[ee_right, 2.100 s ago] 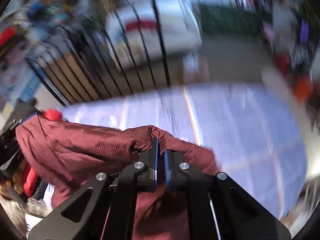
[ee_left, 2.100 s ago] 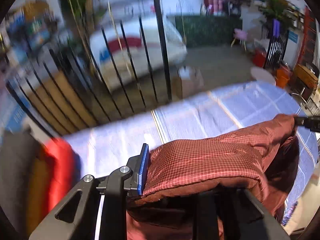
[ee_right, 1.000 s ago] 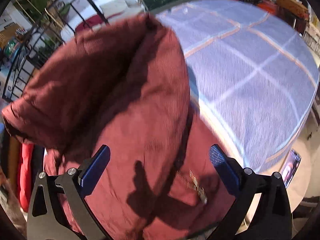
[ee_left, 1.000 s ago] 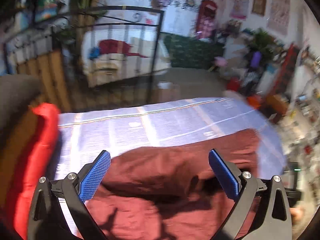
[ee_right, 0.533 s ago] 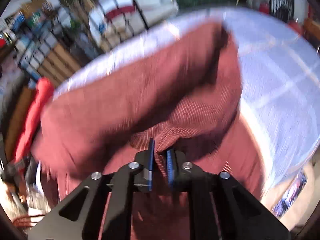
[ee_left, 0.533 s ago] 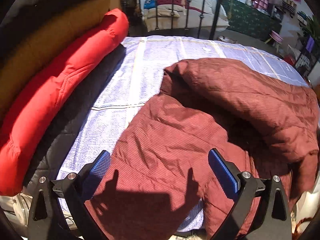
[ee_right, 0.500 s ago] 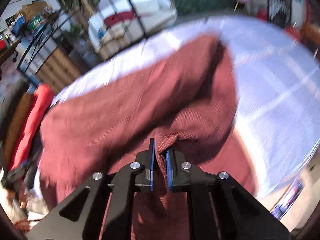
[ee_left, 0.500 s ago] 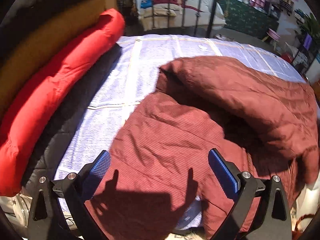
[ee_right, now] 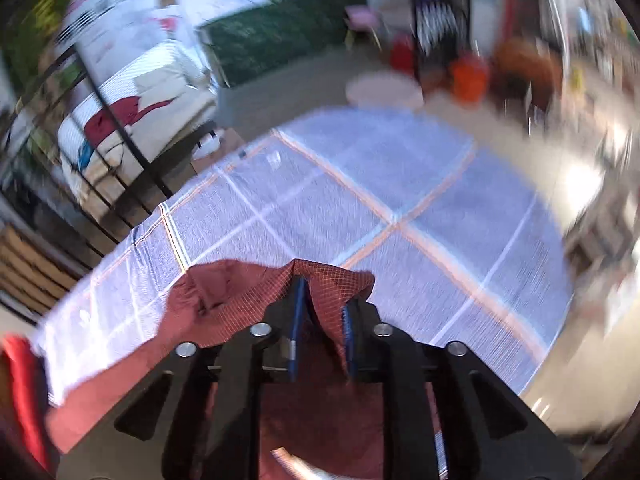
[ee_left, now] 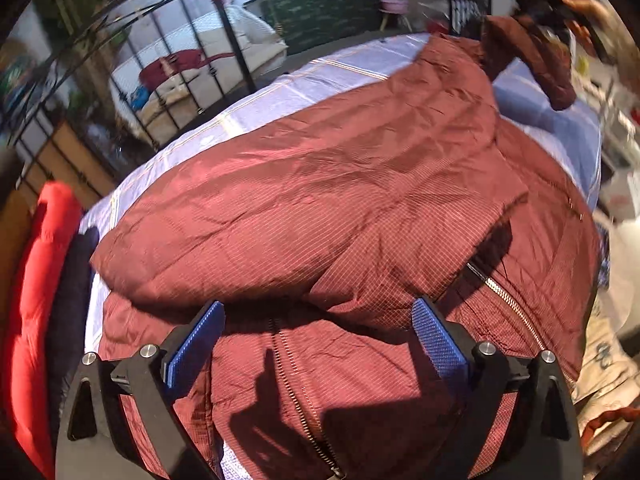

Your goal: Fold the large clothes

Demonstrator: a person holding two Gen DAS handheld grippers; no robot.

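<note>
Jacket [ee_left: 320,184], the maroon quilted one, is spread over our checked sheet [ee_left: 312,80], one half folded back over the other, zip [ee_left: 504,292] showing below the fold. Our left gripper [ee_left: 316,344] hangs just over the near part, jaws wide apart and nothing between them, having just narrowed a touch. Our right gripper [ee_right: 320,316] is further along with a fold of jacket [ee_right: 256,292] between its pads; jaws have just been easing apart, and we honestly can't tell if they're pinching it. Red jacket [ee_left: 32,300] and a dark one [ee_left: 72,304] lie along the left edge. Railing [ee_left: 168,60] beyond.
</note>
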